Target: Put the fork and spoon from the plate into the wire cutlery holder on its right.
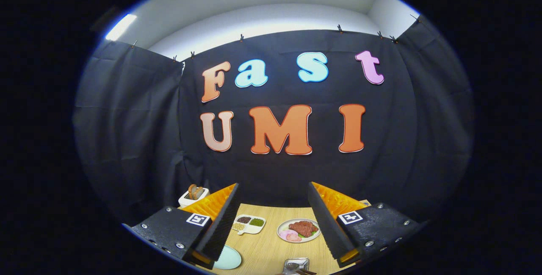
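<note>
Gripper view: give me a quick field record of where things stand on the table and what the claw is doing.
claw: open, fingers spread wide, holding nothing, raised above the table
table: light wooden top
between the fingers: white divided dish of dark, yellow and green foods; white round plate of brown meat, pink slices and greens
beside left finger: pale green round plate, partly hidden
nearest, below the fingers: shiny metal object, cut off; cannot tell what it is
beyond left finger: white box with brown items
fork, spoon: cannot tell
</note>
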The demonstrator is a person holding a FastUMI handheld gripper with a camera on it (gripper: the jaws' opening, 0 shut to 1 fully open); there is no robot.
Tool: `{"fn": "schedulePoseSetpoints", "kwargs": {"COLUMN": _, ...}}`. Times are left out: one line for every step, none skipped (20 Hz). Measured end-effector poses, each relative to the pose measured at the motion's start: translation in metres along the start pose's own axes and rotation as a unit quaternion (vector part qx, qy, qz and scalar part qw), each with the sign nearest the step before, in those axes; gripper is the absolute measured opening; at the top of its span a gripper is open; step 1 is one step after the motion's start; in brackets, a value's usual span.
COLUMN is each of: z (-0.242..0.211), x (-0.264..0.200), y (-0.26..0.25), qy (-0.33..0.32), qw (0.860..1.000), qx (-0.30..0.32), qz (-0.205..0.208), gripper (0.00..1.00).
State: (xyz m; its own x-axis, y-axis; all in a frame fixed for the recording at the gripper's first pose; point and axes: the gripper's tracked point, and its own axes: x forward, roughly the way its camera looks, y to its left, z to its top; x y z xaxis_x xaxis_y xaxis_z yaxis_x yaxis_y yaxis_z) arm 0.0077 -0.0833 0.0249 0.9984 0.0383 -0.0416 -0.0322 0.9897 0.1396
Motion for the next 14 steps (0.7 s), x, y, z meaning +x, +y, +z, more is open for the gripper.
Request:
{"fn": "schedulePoseSetpoints", "kwargs": {"z": 0.002, "x": 0.0, "y": 0.001, "qy": -0.003, "qw": 1.0, "qx": -0.003, "qz": 0.001, "gripper": 0.95}}
{"fn": "schedulePoseSetpoints", "kwargs": {"z": 0.001, "x": 0.0, "y": 0.006, "qy": -0.003, "qw": 1.0, "qx": -0.004, "qz": 0.008, "gripper": 0.95}}
{"fn": "schedulePoseSetpoints", "kwargs": {"z": 0.001, "x": -0.001, "y": 0.009, "qy": -0.002, "qw": 1.0, "qx": -0.003, "qz": 0.011, "gripper": 0.95}}
{"fn": "schedulePoseSetpoints", "kwargs": {"z": 0.001, "x": -0.002, "y": 0.011, "qy": -0.004, "qw": 1.0, "qx": -0.002, "qz": 0.013, "gripper": 0.96}}
{"fn": "schedulePoseSetpoints", "kwargs": {"z": 0.004, "x": -0.003, "y": 0.011, "qy": -0.007, "qw": 1.0, "qx": -0.002, "qz": 0.014, "gripper": 0.96}}
{"fn": "schedulePoseSetpoints", "kwargs": {"z": 0.007, "x": -0.004, "y": 0.012, "qy": -0.013, "qw": 1.0, "qx": -0.004, "qz": 0.016, "gripper": 0.96}}
{"fn": "schedulePoseSetpoints", "kwargs": {"z": 0.011, "x": -0.005, "y": 0.012, "qy": -0.02, "qw": 1.0, "qx": -0.007, "qz": 0.015, "gripper": 0.96}}
{"fn": "schedulePoseSetpoints", "kwargs": {"z": 0.013, "x": -0.006, "y": 0.011, "qy": -0.025, "qw": 1.0, "qx": -0.01, "qz": 0.015, "gripper": 0.96}}
{"fn": "schedulePoseSetpoints", "kwargs": {"z": 0.016, "x": -0.007, "y": 0.013, "qy": -0.031, "qw": 0.999, "qx": -0.011, "qz": 0.015, "gripper": 0.96}}
{"fn": "schedulePoseSetpoints", "kwargs": {"z": 0.018, "x": -0.009, "y": 0.013, "qy": -0.036, "qw": 0.999, "qx": -0.012, "qz": 0.016, "gripper": 0.96}}
{"fn": "schedulePoseSetpoints", "kwargs": {"z": 0.02, "x": -0.01, "y": 0.013, "qy": -0.041, "qw": 0.999, "qx": -0.014, "qz": 0.017, "gripper": 0.96}}
{"fn": "schedulePoseSetpoints", "kwargs": {"z": 0.022, "x": -0.011, "y": 0.013, "qy": -0.045, "qw": 0.999, "qx": -0.016, "qz": 0.015, "gripper": 0.96}}
{"fn": "schedulePoseSetpoints", "kwargs": {"z": 0.021, "x": -0.011, "y": 0.014, "qy": -0.046, "qw": 0.999, "qx": -0.017, "qz": 0.016, "gripper": 0.96}}
{"fn": "schedulePoseSetpoints", "kwargs": {"z": 0.02, "x": -0.01, "y": 0.014, "qy": -0.045, "qw": 0.999, "qx": -0.018, "qz": 0.017, "gripper": 0.96}}
